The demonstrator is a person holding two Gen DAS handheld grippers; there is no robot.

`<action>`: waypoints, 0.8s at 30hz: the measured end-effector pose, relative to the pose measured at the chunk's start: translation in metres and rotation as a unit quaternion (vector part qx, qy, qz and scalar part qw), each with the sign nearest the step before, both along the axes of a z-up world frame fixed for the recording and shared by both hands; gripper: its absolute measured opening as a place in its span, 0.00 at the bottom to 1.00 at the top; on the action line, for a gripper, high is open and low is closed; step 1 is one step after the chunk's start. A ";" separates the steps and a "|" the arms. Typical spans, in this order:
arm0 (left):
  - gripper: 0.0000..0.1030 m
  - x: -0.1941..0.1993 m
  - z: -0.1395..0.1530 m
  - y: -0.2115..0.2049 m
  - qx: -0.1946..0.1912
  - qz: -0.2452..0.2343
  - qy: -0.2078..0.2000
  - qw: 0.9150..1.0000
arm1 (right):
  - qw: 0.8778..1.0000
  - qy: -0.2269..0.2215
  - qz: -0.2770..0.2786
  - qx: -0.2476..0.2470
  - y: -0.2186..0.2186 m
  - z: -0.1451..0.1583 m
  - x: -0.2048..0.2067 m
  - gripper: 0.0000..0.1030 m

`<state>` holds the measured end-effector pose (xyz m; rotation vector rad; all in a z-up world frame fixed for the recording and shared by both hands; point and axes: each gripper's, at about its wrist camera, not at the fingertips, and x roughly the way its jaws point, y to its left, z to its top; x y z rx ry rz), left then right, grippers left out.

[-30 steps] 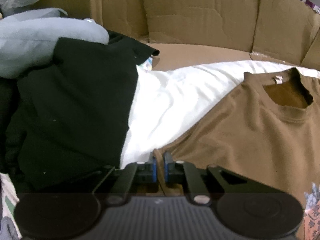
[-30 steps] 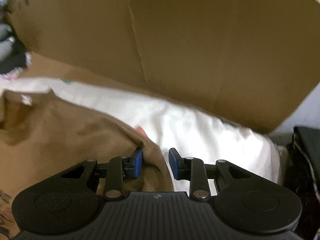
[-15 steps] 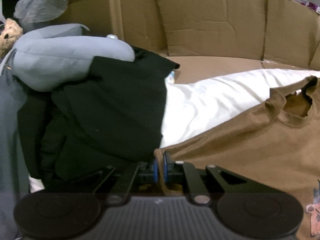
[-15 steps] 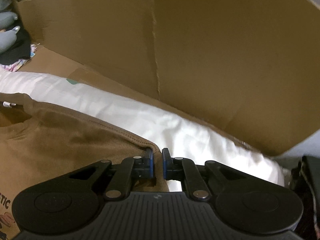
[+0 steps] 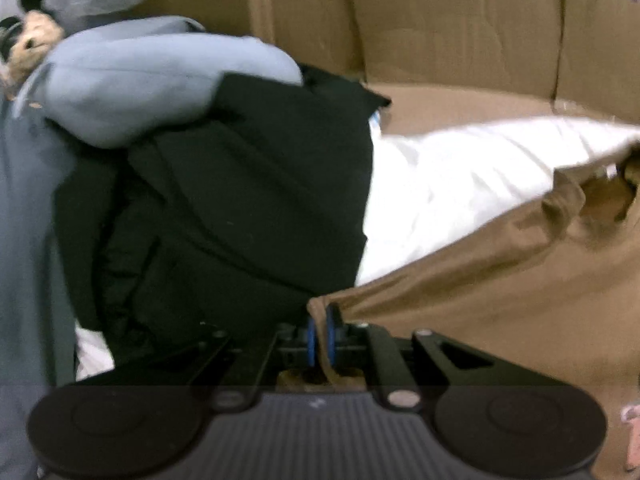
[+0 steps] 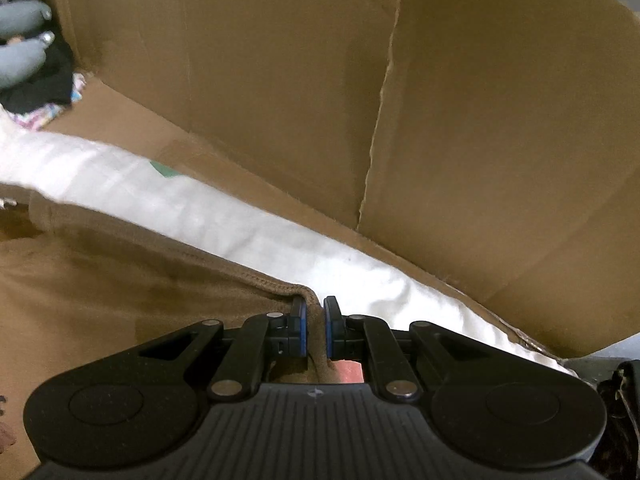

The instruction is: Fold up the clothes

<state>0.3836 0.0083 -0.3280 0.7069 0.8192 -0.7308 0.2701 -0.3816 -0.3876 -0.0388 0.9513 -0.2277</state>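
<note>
The left gripper [image 5: 319, 334] is pinching one corner of the brown T-shirt [image 5: 500, 300], its jaws having just opened a little. The right gripper [image 6: 315, 328], having just closed, is pinching the other. The shirt is stretching sideways between them, over the white sheet [image 6: 240, 224], before the cardboard wall [image 6: 400, 100].

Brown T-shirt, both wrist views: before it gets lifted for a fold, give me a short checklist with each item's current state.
1. Left gripper pinching a corner of the brown T-shirt: ok, though its jaws have just been opening slightly.
2. Right gripper shut on the shirt's stitched edge: ok.
3. Fabric between the two grips free of twists: cannot tell.
4. White sheet left out of both grips: ok.
5. Pile of black clothing clear of the left corner: not ok, it sits right beside it.
</note>
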 end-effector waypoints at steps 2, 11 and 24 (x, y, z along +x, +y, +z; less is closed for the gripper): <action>0.24 0.002 -0.004 -0.009 0.008 0.007 -0.003 1.000 | 1.000 0.007 -0.004 0.003 0.000 -0.004 0.003 0.10; 0.40 -0.031 0.018 -0.033 -0.033 -0.058 -0.037 0.997 | 0.998 -0.048 -0.019 0.034 0.000 0.023 -0.014 0.30; 0.15 -0.066 0.013 -0.074 -0.066 -0.131 -0.006 0.989 | 0.994 -0.087 -0.063 0.013 0.002 0.042 -0.097 0.30</action>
